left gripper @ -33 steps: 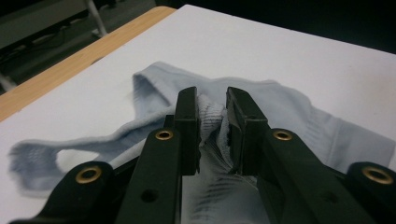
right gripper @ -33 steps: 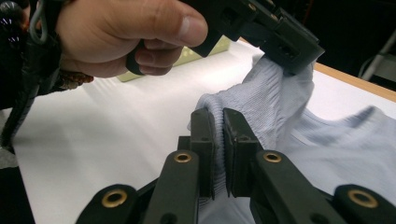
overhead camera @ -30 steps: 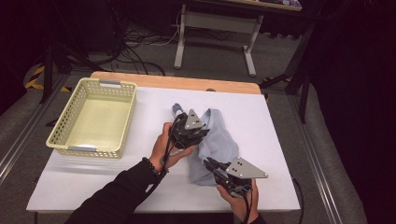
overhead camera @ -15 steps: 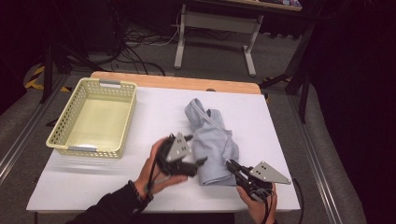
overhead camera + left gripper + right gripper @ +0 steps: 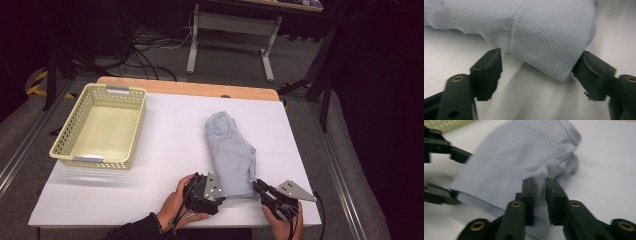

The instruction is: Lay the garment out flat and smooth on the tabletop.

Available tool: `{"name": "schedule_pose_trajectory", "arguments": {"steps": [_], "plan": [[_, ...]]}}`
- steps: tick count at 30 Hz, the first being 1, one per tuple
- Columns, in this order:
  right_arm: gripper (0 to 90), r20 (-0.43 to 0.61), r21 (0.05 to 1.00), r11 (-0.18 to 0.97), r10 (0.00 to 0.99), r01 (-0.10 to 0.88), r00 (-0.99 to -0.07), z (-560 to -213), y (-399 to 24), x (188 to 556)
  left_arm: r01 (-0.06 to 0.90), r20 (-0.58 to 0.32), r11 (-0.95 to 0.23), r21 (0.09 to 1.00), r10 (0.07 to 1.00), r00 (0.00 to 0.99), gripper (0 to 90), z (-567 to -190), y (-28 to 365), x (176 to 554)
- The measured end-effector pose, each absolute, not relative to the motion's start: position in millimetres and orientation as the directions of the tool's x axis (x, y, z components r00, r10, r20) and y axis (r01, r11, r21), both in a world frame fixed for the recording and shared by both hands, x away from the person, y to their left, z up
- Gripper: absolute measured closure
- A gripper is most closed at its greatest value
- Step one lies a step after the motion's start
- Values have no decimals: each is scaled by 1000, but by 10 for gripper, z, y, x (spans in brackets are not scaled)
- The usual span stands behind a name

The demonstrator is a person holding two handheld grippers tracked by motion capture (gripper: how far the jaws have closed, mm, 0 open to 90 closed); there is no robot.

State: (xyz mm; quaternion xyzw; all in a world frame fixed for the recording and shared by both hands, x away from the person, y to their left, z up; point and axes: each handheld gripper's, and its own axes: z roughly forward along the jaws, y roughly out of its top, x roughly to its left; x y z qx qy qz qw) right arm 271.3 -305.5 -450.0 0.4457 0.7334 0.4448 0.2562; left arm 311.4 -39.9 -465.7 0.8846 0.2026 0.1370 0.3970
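Both grippers are seen at the near end of a light blue-grey ribbed garment (image 5: 230,155), which is laid lengthwise on the white table (image 5: 165,145), well to the right of the yellow plastic basket (image 5: 100,125). At the garment's near left corner the left gripper (image 5: 216,196) is held low by the person's left hand (image 5: 177,205); in the left gripper view its jaws are spread wide, one on each side of the ribbed hem (image 5: 551,45), the right one just at the hem's edge, with no pinch made. These jaws have just been opened wide and then drawn in a little, with the hem between them. At the garment's near right corner the right gripper (image 5: 260,189) is held; in the right gripper view its jaws (image 5: 539,195) stand a narrow gap apart with a fold of cloth between them. They have just been eased open slightly; whether the fold is pressed cannot be told.
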Motion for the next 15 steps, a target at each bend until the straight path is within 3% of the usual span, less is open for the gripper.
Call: {"name": "schedule_pose_trajectory", "arguments": {"steps": [3, 8, 15], "plan": [[628, 32, 862, 204, 892, 465, -451, -4553, -3103, 2725, 236, 99, -614, 753, 461, 882, 367, -4660, -402, 3143], [529, 10, 875, 209, 894, 437, -447, -4493, -3128, 2702, 238, 82, -626, 742, 437, 896, 525, -4655, -372, 3198], [494, 5, 907, 198, 878, 372, -479, -4389, -3132, 2670, 237, 73, -637, 733, 420, 905, 755, -4645, -225, 3280]]}}
